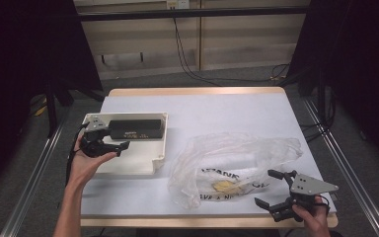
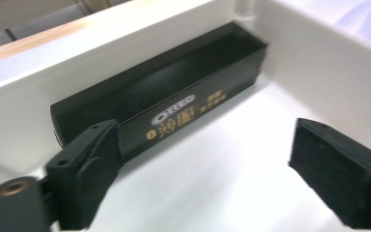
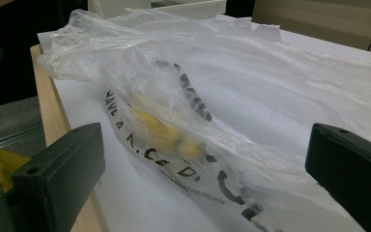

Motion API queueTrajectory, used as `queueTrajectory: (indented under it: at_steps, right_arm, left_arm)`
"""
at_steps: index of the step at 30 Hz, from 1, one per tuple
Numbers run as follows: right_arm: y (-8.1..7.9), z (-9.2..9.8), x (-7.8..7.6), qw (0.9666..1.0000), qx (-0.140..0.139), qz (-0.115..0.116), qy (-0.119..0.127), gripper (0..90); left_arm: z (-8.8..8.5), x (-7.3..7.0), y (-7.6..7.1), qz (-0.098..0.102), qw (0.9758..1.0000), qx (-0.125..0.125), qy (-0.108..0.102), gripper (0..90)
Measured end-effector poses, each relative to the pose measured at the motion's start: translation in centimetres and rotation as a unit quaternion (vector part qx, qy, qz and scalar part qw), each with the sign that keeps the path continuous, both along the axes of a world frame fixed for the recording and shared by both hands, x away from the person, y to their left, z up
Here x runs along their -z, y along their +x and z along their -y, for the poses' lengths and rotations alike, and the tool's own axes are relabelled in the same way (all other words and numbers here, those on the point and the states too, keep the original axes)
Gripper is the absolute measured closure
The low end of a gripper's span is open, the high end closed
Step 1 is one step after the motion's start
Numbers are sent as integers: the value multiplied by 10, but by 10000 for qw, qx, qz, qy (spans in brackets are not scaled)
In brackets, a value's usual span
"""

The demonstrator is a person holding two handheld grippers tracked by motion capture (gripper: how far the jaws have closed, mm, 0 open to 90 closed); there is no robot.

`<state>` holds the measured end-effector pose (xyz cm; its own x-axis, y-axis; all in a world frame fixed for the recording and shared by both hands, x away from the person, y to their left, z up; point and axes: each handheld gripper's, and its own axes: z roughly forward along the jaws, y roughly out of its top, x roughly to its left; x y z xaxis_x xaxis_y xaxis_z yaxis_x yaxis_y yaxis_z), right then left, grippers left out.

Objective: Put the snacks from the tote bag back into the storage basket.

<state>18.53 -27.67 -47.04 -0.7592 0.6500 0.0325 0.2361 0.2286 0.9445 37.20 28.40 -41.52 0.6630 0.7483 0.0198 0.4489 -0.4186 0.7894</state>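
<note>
White-topped table (image 1: 217, 111) with wood edge; grey floor (image 1: 187, 79); dark curtains (image 1: 24, 44).

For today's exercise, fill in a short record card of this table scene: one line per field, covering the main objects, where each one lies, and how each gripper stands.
Surface: table with white top
Tray: white tray at the table's left
Box: black Oreo box lying in the tray along its far wall
Bag: clear plastic bag with black lettering, crumpled right of the tray, something yellow inside
Left gripper: over the tray, jaws open, nothing between them
Right gripper: at the table's near right corner, jaws open, pointing at the bag
</note>
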Motion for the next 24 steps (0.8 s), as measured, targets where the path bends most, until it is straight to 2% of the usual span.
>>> queueTrajectory:
  at_steps: [2, 4, 7, 9, 12, 13, 16, 18, 19, 21, 22, 24]
  right_arm:
    - [0, 1, 0, 10000, 0, -9, 0, 2]
    - [0, 1, 0, 10000, 26, 7, 17, 2]
    - [0, 1, 0, 10000, 39, 9, 7, 2]
    - [0, 0, 0, 10000, 28, 2, -1, 2]
    - [0, -1, 0, 10000, 70, -1, -14, 2]
    - [0, -1, 0, 10000, 33, -10, -2, 2]
    - [1, -1, 0, 10000, 26, -4, 9, 2]
    - [1, 0, 0, 10000, 34, -21, -2, 1]
    - [1, 0, 0, 10000, 53, -34, -5, 2]
    - [1, 0, 0, 10000, 52, -31, -7, 2]
    - [1, 0, 0, 10000, 52, -31, -7, 2]
    - [1, 0, 0, 10000, 25, -16, -3, 2]
  left_arm:
    - [-6, -4, -6, 101, 9999, -7, -92, 58]
    - [-14, -10, -12, 174, 9996, 137, -173, 45]
    - [-29, -18, -20, 288, 9988, 97, -372, 44]
    - [-38, -22, -24, 427, 9984, -29, -368, 42]
    - [-53, -26, -28, 517, 9975, -198, -449, 42]
    - [-57, -27, -29, 576, 9966, -322, -495, 42]
    - [-66, -27, -36, 777, 9954, -417, -366, 41]
    - [-74, -27, -38, 783, 9960, -341, -264, 41]
    - [-77, -27, -38, 847, 9955, -346, -257, 41]
    - [-95, -29, -37, 1012, 9919, -460, -608, 38]
    - [-95, -29, -37, 1012, 9919, -460, -608, 39]
    - [-106, -28, -37, 1119, 9906, -512, -595, 39]
